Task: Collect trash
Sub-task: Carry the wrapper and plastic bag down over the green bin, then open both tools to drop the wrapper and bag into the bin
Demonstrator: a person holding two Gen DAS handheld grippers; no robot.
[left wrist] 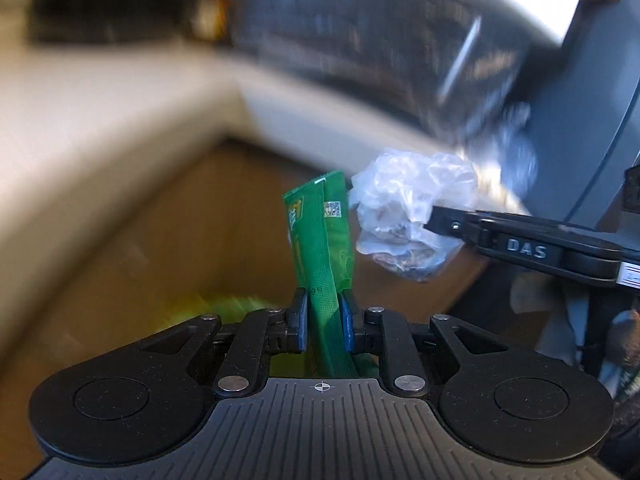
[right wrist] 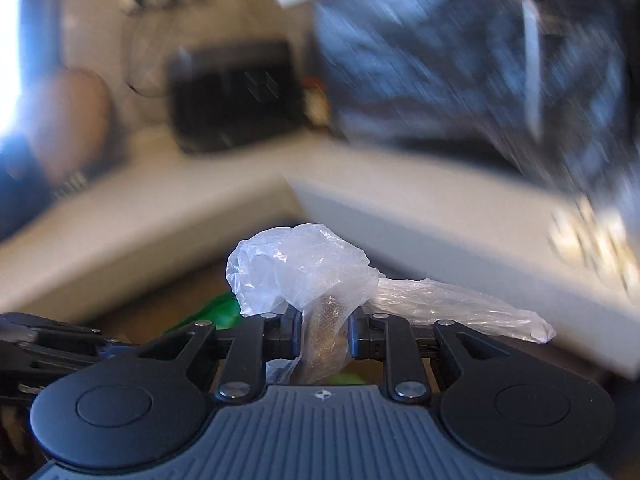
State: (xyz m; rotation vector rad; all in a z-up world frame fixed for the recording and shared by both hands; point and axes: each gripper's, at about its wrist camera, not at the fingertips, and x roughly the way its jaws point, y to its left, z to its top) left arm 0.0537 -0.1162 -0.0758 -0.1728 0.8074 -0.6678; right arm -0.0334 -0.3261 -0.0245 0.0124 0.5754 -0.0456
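My left gripper (left wrist: 323, 312) is shut on a green snack wrapper (left wrist: 320, 236) that stands upright between its fingers. My right gripper (right wrist: 324, 322) is shut on a crumpled clear plastic bag (right wrist: 304, 268) with brown crumbs inside. In the left wrist view the right gripper (left wrist: 430, 220) reaches in from the right with the clear bag (left wrist: 404, 208) just right of the green wrapper. Both are held over a brown cardboard box (left wrist: 192, 248). Something green and yellow (left wrist: 216, 308) lies blurred in the box.
A pale counter or ledge (left wrist: 80, 120) runs along the left and back of the box. A dark patterned bag (left wrist: 380, 28) and a black box-like object (right wrist: 232, 96) sit behind it, blurred. A dark grey panel (left wrist: 592, 112) stands at the right.
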